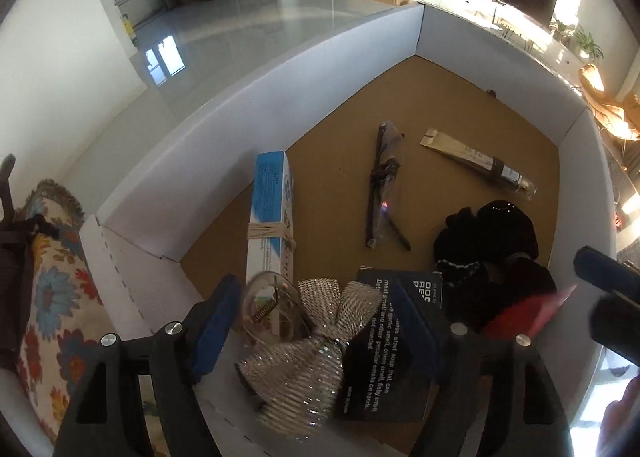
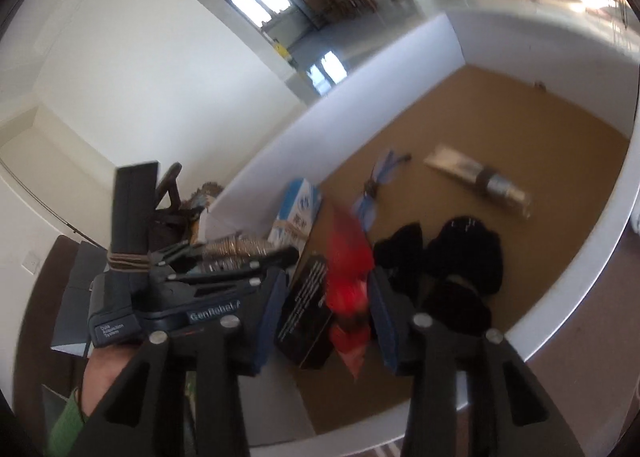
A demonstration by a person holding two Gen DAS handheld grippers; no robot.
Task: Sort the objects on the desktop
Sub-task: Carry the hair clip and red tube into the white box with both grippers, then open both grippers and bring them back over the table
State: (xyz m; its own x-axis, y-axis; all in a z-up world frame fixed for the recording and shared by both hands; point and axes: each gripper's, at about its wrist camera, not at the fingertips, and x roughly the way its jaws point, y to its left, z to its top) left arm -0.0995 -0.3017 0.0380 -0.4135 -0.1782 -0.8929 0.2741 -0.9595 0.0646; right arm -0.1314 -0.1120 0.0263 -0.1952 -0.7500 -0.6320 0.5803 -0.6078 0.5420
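My left gripper [image 1: 316,337] hovers over the near left corner of a white-walled box with a brown floor [image 1: 460,105]. Its jaws stand wide apart around a silver sparkly bow [image 1: 316,349], with visible gaps to both pads. My right gripper [image 2: 326,309] stands open, and a red packet [image 2: 346,281] sits between its blue pads [image 2: 384,317] without clear contact. The right gripper shows at the right edge of the left wrist view [image 1: 604,297]. A black booklet [image 1: 384,345] lies under the bow.
In the box lie a blue and white carton [image 1: 272,209] with rubber bands, a clear round case [image 1: 268,305], a dark wrapped bundle [image 1: 384,185], a brown sachet tube [image 1: 476,161] and black fabric pieces [image 1: 492,241]. A floral cloth [image 1: 52,297] lies outside left.
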